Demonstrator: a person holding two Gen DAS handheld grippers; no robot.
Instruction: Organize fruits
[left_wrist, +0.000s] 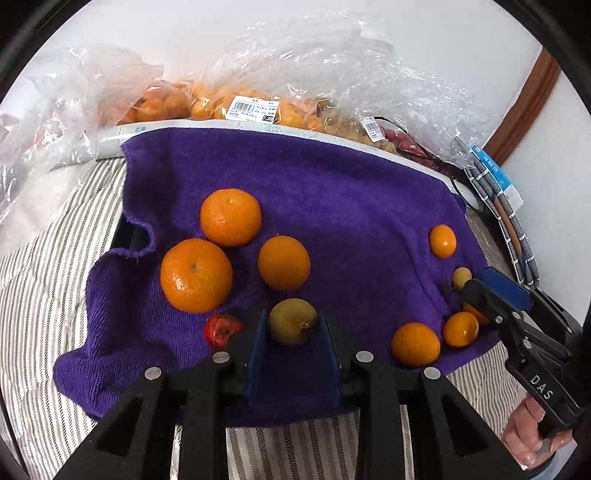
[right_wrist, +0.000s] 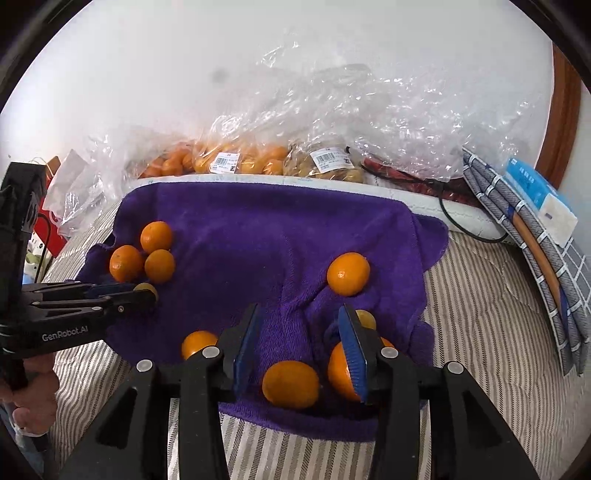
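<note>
Purple towel (left_wrist: 332, 206) lay on the striped bed (right_wrist: 480, 332); bagged fruit (left_wrist: 236, 107) behind it by the white wall (right_wrist: 147, 74). Left gripper (left_wrist: 292, 328) jaws gripped a yellowish fruit (left_wrist: 291, 321); right gripper (right_wrist: 301, 354) jaws stood apart, empty.

Probably a home bedroom: striped quilt (right_wrist: 480, 314), folded bedding (right_wrist: 535, 258), shop-labelled fruit bags (right_wrist: 258, 158).

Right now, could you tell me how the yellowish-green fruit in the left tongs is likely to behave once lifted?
The yellowish-green fruit looks round and smooth, so it may slip or roll out if the left tongs loosen. It seems small and probably light. Set down on the soft, rumpled purple towel, it would likely settle into a fold.
</note>
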